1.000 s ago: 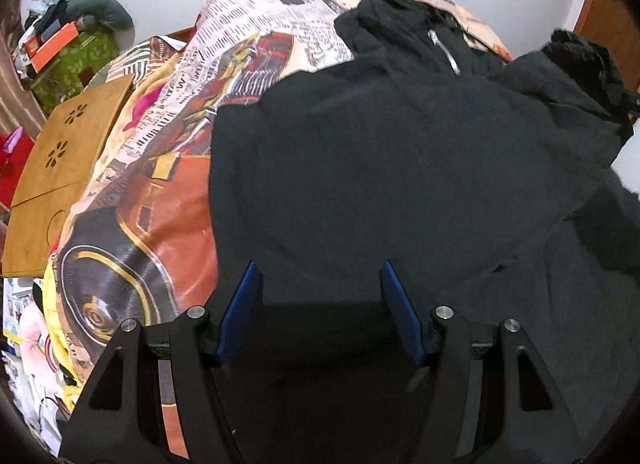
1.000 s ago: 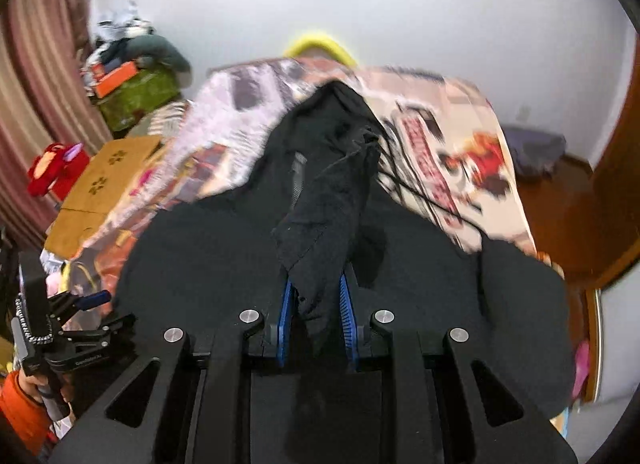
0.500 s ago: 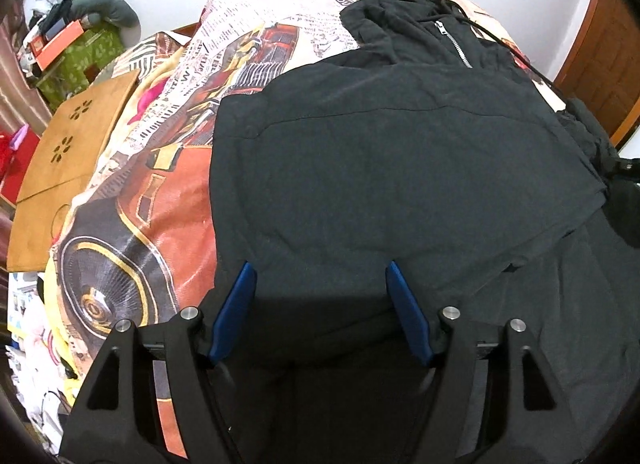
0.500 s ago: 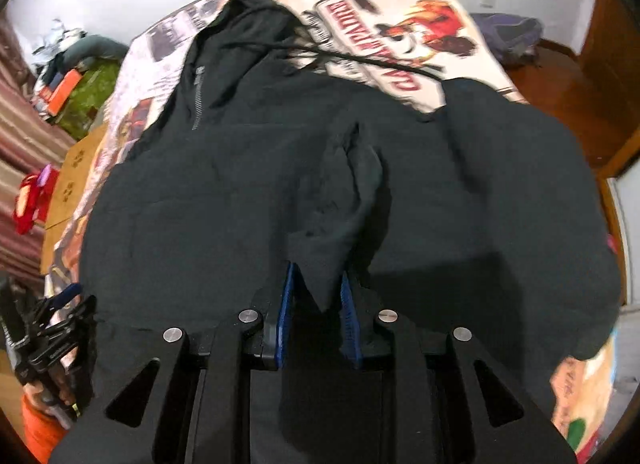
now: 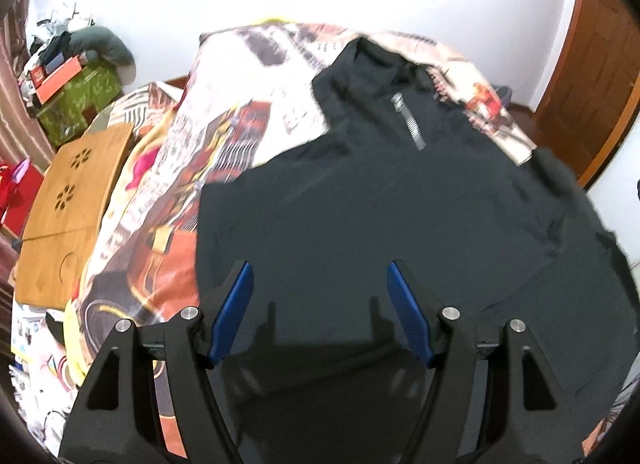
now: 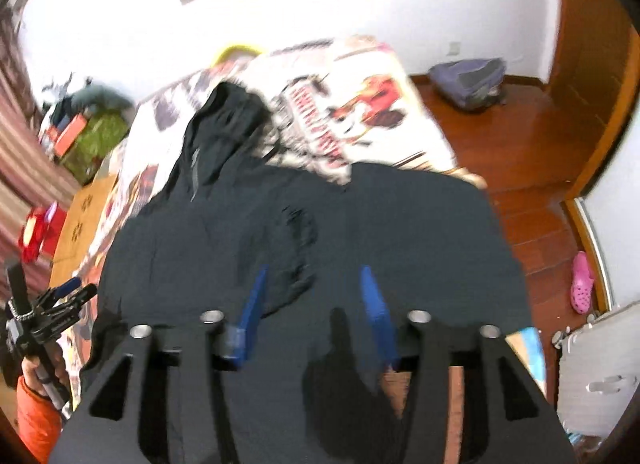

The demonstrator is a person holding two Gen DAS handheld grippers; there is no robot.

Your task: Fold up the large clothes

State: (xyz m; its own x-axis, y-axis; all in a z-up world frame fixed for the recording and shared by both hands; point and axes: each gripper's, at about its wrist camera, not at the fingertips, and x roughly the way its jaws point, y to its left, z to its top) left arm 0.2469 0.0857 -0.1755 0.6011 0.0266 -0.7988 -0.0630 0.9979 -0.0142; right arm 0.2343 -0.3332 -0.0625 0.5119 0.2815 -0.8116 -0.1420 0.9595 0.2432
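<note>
A large black zip hoodie point(image 5: 380, 224) lies spread on a bed with a printed cover point(image 5: 240, 112), its hood towards the far wall. My left gripper point(image 5: 320, 276) hangs open above the hoodie's near left part, nothing between its blue pads. In the right wrist view the same hoodie point(image 6: 420, 232) shows with a folded-in sleeve end point(image 6: 296, 248) lying on its body. My right gripper point(image 6: 314, 280) is opening just above that sleeve end, and its pads no longer press the cloth. The left gripper point(image 6: 70, 294) shows at the left edge, held by a hand in an orange sleeve.
A wooden lap table point(image 5: 76, 212) lies at the bed's left side. Cluttered boxes and a green bag point(image 5: 80, 92) stand in the far left corner. On the wooden floor to the right are a grey backpack point(image 6: 468, 82), a pink clog point(image 6: 582, 280) and a white suitcase point(image 6: 596, 368).
The right gripper carried the sleeve across over the hoodie's body, laid it down and let go, jaws spreading. The left gripper rose and its view tipped up towards the wall.
</note>
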